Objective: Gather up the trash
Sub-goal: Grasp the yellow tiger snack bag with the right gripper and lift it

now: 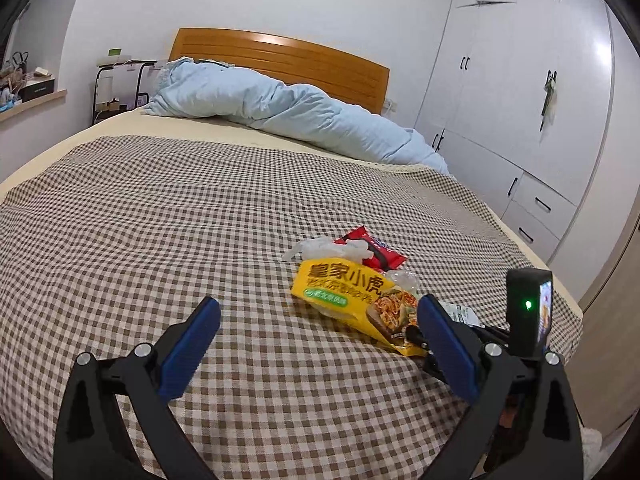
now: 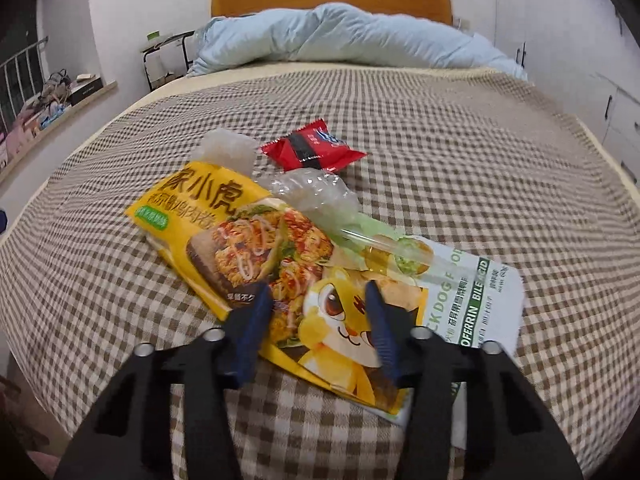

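A pile of trash lies on the checked bedspread (image 2: 460, 184). A large yellow food bag (image 2: 248, 248) lies flat, also in the left wrist view (image 1: 340, 292). A white dog-food pouch (image 2: 476, 292) lies partly under it at the right. Crumpled clear plastic (image 2: 316, 192), a white wad (image 2: 228, 148) and a red snack wrapper (image 2: 312, 150) lie behind; the wrapper also shows in the left wrist view (image 1: 372, 250). My right gripper (image 2: 316, 300) is open, its fingers over the yellow bag's near end. My left gripper (image 1: 318, 312) is open and empty, left of the pile.
A rumpled light-blue duvet (image 1: 280, 108) lies across the head of the bed before a wooden headboard (image 1: 288, 56). White wardrobes (image 1: 532, 92) stand along the right. A small rack (image 1: 116, 88) and a cluttered window ledge (image 1: 28, 92) are at the left.
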`<state>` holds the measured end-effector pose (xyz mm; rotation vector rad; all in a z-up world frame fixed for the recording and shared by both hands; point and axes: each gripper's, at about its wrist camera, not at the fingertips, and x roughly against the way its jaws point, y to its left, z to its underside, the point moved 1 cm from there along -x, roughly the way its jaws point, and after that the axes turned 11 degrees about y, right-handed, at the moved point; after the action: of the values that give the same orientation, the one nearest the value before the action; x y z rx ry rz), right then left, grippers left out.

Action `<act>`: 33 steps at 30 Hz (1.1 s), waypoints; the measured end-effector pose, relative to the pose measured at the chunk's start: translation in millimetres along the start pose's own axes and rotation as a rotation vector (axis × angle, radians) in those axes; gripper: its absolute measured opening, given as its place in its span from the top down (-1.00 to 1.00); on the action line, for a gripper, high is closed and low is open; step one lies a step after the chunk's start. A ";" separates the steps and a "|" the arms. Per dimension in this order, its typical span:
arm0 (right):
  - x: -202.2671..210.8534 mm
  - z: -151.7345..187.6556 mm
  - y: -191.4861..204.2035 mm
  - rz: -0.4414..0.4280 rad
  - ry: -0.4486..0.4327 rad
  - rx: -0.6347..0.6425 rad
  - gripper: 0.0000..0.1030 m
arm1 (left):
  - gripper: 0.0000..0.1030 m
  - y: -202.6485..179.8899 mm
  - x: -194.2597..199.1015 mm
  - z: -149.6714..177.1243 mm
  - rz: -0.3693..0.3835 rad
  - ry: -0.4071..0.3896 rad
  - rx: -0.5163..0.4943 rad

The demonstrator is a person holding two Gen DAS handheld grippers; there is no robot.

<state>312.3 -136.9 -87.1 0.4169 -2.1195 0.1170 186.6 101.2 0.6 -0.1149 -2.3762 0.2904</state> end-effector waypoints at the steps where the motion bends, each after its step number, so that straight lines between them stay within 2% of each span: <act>1: 2.5 2.0 2.3 0.006 -0.006 0.011 0.49 | -0.85 1.2 0.9 0.9 0.001 0.000 0.001; 7: 20.7 10.2 11.1 0.046 -0.079 0.026 1.00 | -0.85 6.0 6.7 5.8 -0.003 0.000 0.005; 10: 33.3 13.3 10.6 0.053 -0.110 0.017 1.00 | -0.85 5.1 10.1 7.9 0.003 -0.003 -0.004; 14: 37.5 20.5 -1.3 -0.021 -0.065 -0.026 1.00 | -0.85 4.4 13.9 9.8 0.002 -0.006 -0.009; 15: 38.8 22.1 -3.9 -0.027 -0.059 -0.029 0.83 | -0.85 5.0 15.5 10.5 0.005 -0.007 -0.007; 16: 40.5 24.4 -4.4 -0.032 -0.054 -0.020 0.23 | -0.85 5.3 16.4 10.3 0.007 -0.008 -0.006; 18: 46.3 32.6 -3.9 0.004 -0.063 0.020 -0.68 | -0.85 5.9 18.3 10.5 0.006 -0.011 -0.006; 20: 47.1 37.6 6.0 0.057 -0.080 0.093 -0.68 | -0.85 6.7 18.9 10.2 0.006 -0.011 -0.005; 23: 33.2 35.3 15.9 0.129 -0.034 0.163 -0.68 | -0.85 6.7 17.3 8.9 0.008 -0.007 -0.001; 29: 13.7 9.1 45.5 0.159 -0.031 0.221 -0.71 | -0.85 1.9 13.8 5.3 0.013 -0.005 -0.008; 33: -12.9 -9.9 55.1 0.192 0.043 0.237 -0.71 | -0.85 1.2 10.4 1.8 0.016 -0.003 -0.003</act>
<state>307.9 -79.6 -88.0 0.3445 -2.1069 0.4879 177.8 103.7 6.0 -0.1354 -2.3795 0.2956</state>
